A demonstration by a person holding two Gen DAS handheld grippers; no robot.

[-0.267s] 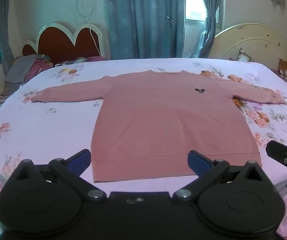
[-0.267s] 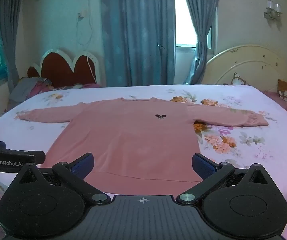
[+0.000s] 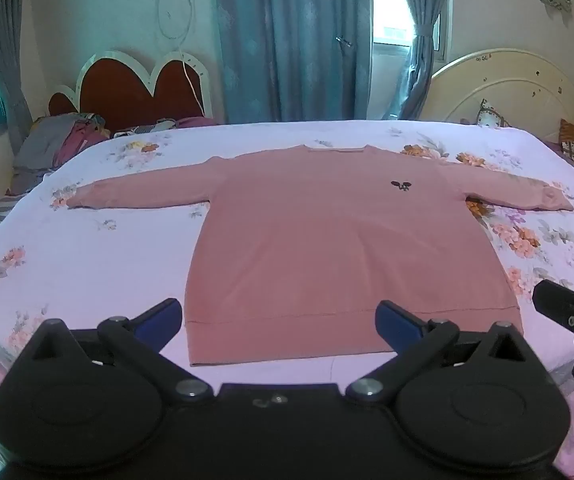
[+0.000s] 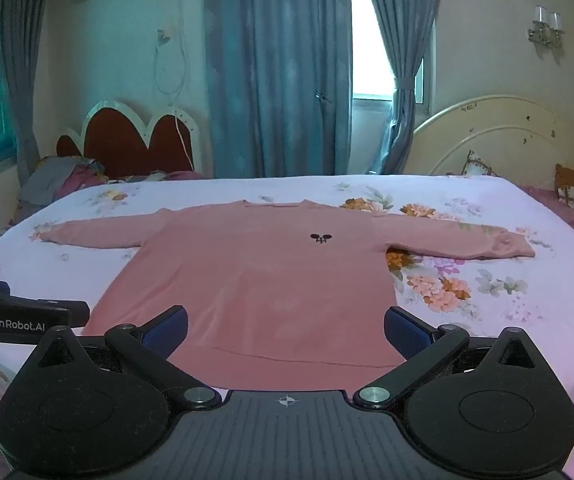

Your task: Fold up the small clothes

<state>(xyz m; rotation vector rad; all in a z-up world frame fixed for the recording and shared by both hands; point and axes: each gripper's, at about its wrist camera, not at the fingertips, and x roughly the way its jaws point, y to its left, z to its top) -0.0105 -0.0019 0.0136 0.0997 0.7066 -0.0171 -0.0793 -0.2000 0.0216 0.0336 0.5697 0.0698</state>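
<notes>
Flat across the floral-printed bed sheet [image 3: 87, 264] lay the soft pink knit sweater [image 3: 327, 248], sleeves spread wide, ribbed hem nearest. Hovered just short of that hem: left hand-held gripper [image 3: 279, 316] and right hand-held gripper [image 4: 286, 326], blue-padded fingers [image 4: 167, 326] parted wide, gripping nothing.

"GenRobot.AI" (white lettering) stands on the left gripper [image 4: 27, 316].
</notes>
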